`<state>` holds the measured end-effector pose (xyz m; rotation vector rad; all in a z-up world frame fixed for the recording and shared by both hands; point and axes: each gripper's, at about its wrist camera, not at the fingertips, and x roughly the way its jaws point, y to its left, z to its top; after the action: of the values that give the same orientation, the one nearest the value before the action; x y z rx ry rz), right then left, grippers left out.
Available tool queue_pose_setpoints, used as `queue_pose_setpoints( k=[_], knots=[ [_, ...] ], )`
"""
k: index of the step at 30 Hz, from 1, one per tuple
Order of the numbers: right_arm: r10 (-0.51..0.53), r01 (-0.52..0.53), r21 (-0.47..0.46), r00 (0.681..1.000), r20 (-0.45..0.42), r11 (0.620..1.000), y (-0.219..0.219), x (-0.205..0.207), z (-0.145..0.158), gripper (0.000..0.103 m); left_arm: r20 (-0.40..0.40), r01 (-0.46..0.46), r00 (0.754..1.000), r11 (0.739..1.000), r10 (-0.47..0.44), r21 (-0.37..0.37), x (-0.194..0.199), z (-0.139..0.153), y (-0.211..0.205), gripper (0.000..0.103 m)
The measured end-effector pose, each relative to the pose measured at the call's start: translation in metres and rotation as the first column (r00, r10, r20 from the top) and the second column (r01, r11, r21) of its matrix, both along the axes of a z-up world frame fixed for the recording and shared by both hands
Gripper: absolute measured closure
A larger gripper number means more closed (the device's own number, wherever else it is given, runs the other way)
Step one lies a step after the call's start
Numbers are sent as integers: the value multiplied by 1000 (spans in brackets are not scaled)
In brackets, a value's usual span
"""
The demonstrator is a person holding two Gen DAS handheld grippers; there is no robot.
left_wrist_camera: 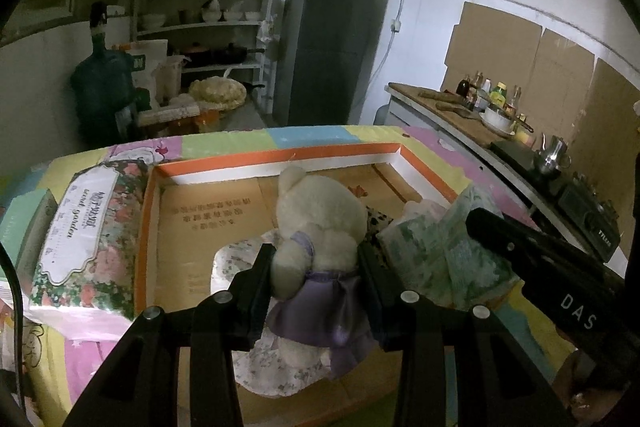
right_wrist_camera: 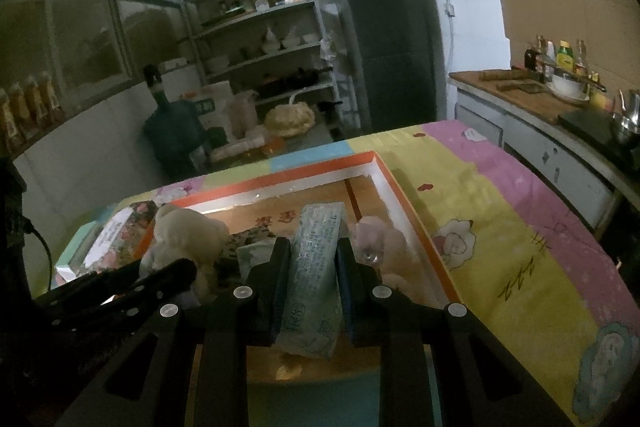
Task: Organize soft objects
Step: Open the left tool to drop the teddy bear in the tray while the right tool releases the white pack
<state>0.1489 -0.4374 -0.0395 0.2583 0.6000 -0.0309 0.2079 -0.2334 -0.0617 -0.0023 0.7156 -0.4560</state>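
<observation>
Risk: your left claw point(left_wrist_camera: 316, 267) pinches the teddy bear point(left_wrist_camera: 320, 227), your right claw point(right_wrist_camera: 312, 267) the tissue pack point(right_wrist_camera: 314, 275); crowding over the box point(left_wrist_camera: 280, 157) could knock either loose.

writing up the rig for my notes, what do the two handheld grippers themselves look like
Both are matte black. The left gripper has two flat rectangular fingers on angular slotted linkage arms, with round silver pivot pins at the joints. The right gripper is built the same; one of its fingers shows a blue pad edge. Seen from the left camera, its black body bears white letters "DAS". A thin black cable runs at that view's left edge.
</observation>
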Motion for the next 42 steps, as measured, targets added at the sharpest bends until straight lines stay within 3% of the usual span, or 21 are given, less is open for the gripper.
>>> queue_pose_setpoints(
  k=[27,30,34,42],
  knots=[
    [73,-73,17,997,-14,997,0,26,-12,76,-64,-12,998,1000,12,6,18,-19,-9,58],
    [85,-85,30,996,-4,996,1,25,-12,71,-67,-9,998,1000,9,-2,18,-19,-10,56],
    [96,-96,38,995,10,995,3,24,-10,54,-55,-10,998,1000,10,0,17,-17,-9,48],
    [93,-94,48,995,22,994,5,20,-6,53,-23,-16,1000,1000,16,-10,12,-8,-7,38]
  ],
)
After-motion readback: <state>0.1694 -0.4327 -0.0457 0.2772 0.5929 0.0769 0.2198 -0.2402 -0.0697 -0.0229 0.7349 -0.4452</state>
